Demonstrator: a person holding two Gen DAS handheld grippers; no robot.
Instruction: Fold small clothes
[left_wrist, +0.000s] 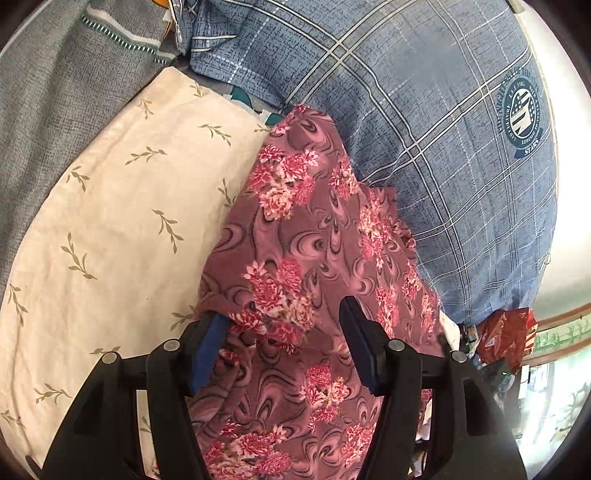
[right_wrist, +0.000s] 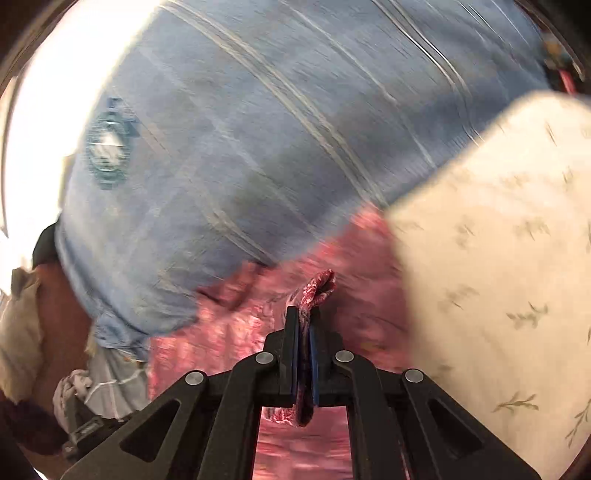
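Note:
A mauve cloth with pink flowers (left_wrist: 306, 229) lies crumpled between a cream pillow and a blue plaid cover. My left gripper (left_wrist: 280, 312) stands over it with its jaws wide apart. The cloth fills the gap, and a fold drapes over the tip of the left finger (left_wrist: 207, 343); the pads do not visibly press on it. In the blurred right wrist view my right gripper (right_wrist: 303, 312) is shut on a bunched edge of the same floral cloth (right_wrist: 321, 284), which sticks out past the fingertips and hangs down behind them.
A cream pillow with green leaf sprigs (left_wrist: 110, 221) (right_wrist: 498, 258) lies beside the cloth. A blue plaid cover with a round emblem (left_wrist: 443, 129) (right_wrist: 258, 147) lies behind it. Grey fabric (left_wrist: 55, 92) is at the far left, and a red bag (left_wrist: 506, 336) at the right edge.

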